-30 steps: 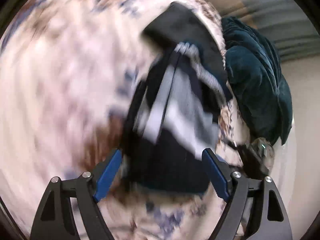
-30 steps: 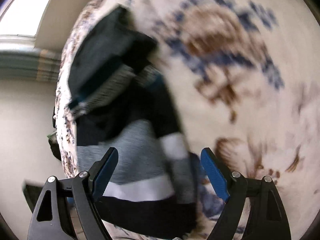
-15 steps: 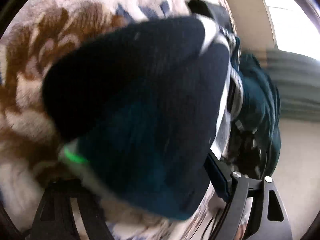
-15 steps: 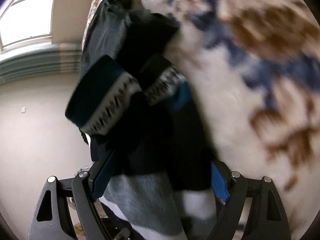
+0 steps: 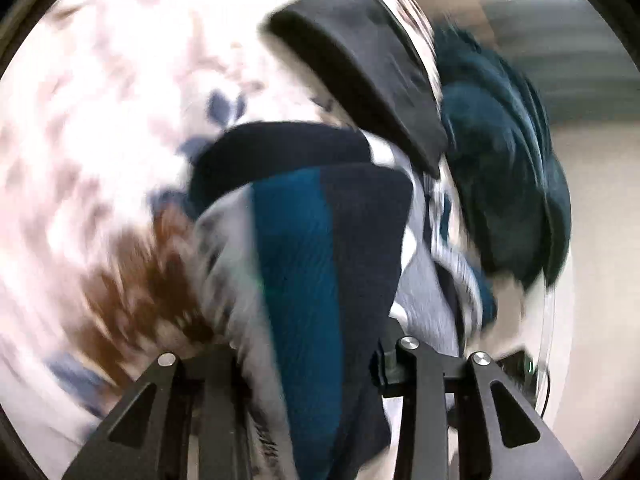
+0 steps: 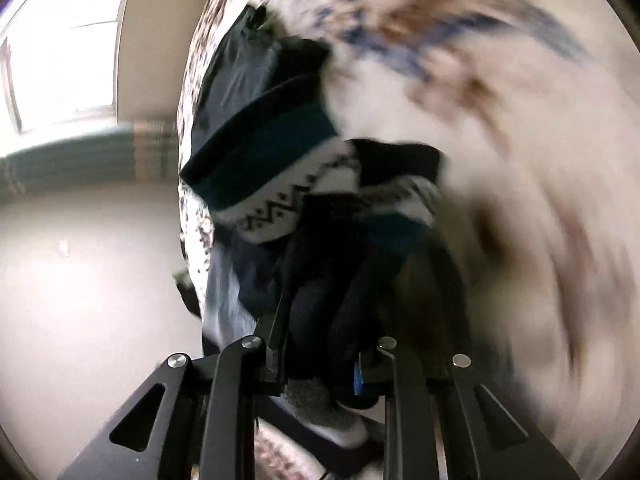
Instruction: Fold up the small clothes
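Both closing on the sock (image 5: 320, 264): left gripper (image 5: 308, 364), right gripper (image 6: 320, 364). Stretched lengthwise straight away from each camera.

The navy, teal and grey knit garment (image 5: 320, 248) hangs bunched above the floral bed, cuff patterned.

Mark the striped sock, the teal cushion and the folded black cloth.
striped sock (image 5: 296, 264): left wrist view, teal stripe.
teal cushion (image 5: 508, 168): left wrist view, plush front.
folded black cloth (image 5: 360, 60): left wrist view, flat top.

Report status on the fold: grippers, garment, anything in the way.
Left gripper, right gripper both closing, dark teal-banded knit garment between each pair of jaws. Folded black cloth lies just beyond on floral blanket.
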Demonstrator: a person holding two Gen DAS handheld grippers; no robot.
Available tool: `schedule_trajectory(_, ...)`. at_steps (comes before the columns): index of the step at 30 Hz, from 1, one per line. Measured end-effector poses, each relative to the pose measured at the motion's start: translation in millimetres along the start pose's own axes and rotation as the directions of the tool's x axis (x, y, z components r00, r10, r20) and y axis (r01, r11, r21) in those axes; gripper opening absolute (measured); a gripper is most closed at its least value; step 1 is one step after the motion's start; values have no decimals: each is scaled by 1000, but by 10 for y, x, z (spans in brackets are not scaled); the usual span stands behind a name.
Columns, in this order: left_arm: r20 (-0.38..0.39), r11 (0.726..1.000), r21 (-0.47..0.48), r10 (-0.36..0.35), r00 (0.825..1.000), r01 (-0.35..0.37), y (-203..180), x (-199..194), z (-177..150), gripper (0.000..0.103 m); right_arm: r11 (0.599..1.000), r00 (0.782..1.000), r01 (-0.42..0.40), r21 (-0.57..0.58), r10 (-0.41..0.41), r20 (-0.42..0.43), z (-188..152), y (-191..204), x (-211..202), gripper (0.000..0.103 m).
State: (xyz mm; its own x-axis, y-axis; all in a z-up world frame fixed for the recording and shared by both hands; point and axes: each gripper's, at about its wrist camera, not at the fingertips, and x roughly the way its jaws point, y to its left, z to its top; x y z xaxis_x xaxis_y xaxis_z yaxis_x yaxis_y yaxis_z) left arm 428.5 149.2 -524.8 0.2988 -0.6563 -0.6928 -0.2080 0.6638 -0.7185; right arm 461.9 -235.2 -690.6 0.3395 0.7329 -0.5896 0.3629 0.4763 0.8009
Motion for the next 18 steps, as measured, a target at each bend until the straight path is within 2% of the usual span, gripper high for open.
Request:
schedule_trajectory(1,-62,1000,27,-1,998,3,27,35,91,35,1000,1000,10,25,-11,15,-268,-57,-124,23)
schedule_trajectory(2,-116,998,50,28,993,-23,60,89,150,36,998,1000,23,60,-24,18,-582,-121,-215,23)
schedule_trajectory(4,-165,992,105,93,982,-76,74,148,215,48,990,998,54,133,-50,-28,-1043,-273,-214,29)
schedule_trajectory(5,-174,986,125,128,976,-107,74,142,222,61,986,996,73,148,-65,-59,-1156,-353,-198,32)
schedule_trajectory(7,-152,986,132,122,981,-102,62,29,193,64,972,978,187,142,-170,-122,-1274,-474,-170,40)
schedule_trajectory(8,-137,985,132,132,982,-114,29,-22,153,70,968,974,206,142,-189,-129,-1289,-514,-228,44)
schedule_trajectory(10,-66,979,130,167,984,-158,-16,-231,48,73,964,973,219,154,-204,-108,-1277,-533,-452,65)
schedule_trajectory(11,-22,972,138,193,981,-188,-36,-333,-47,73,963,971,233,138,-223,-81,-1247,-518,-579,66)
schedule_trajectory(13,79,937,160,302,950,-311,-46,-542,-239,73,956,959,284,68,-283,-25,-1134,-375,-779,66)
schedule_trajectory(15,147,883,151,424,894,-444,-64,-628,-433,73,947,947,320,-21,-319,41,-973,-169,-944,66)
schedule_trajectory(16,169,861,133,469,867,-492,-18,-676,-555,73,940,943,331,-80,-327,52,-759,2,-909,66)
schedule_trajectory(18,175,829,88,533,827,-553,82,-673,-732,73,934,946,325,-148,-322,48,-611,137,-852,66)
